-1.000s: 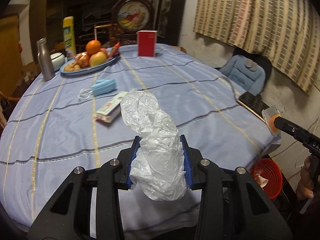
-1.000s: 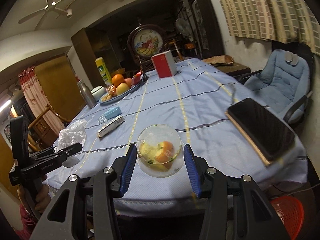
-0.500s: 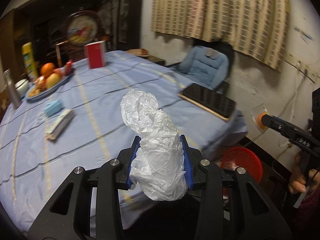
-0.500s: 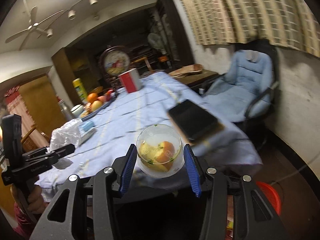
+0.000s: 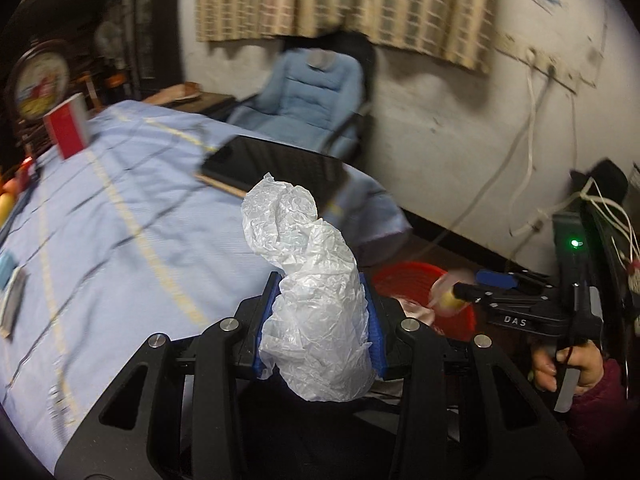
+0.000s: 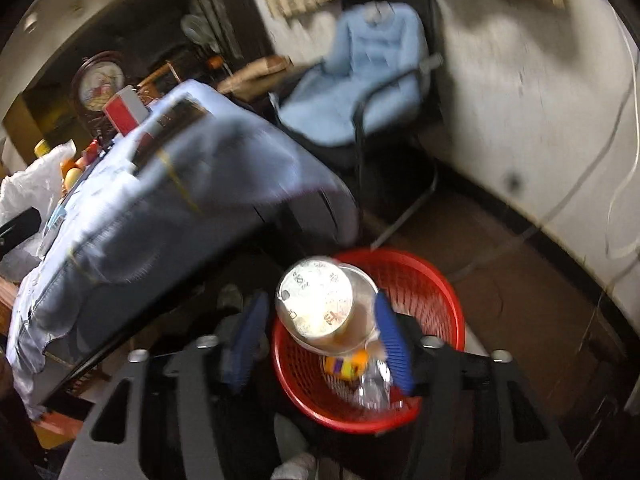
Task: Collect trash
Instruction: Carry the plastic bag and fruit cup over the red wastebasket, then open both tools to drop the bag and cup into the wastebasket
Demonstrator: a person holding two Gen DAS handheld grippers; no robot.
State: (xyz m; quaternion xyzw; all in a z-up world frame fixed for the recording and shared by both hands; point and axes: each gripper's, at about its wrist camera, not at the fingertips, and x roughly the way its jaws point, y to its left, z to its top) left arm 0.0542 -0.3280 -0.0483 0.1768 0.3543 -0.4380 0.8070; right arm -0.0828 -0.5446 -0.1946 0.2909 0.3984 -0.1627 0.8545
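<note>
The left tongs (image 5: 318, 326) are clamping a crumpled white plastic bag (image 5: 308, 280) at its lower bunch, beside the edge of the counter (image 5: 120, 216); it is looking light, soft and springy, so gripping the dense wad rather than the loose upper tail is probably keeping it secure. To the right, the right tongs (image 6: 320, 340) are opening around a clear plastic cup (image 6: 320, 306) directly over the red basket (image 6: 436, 284). The cup is tipping between the pads, looking light, thin-walled and slippery, likely crushable if squeezed.
</note>
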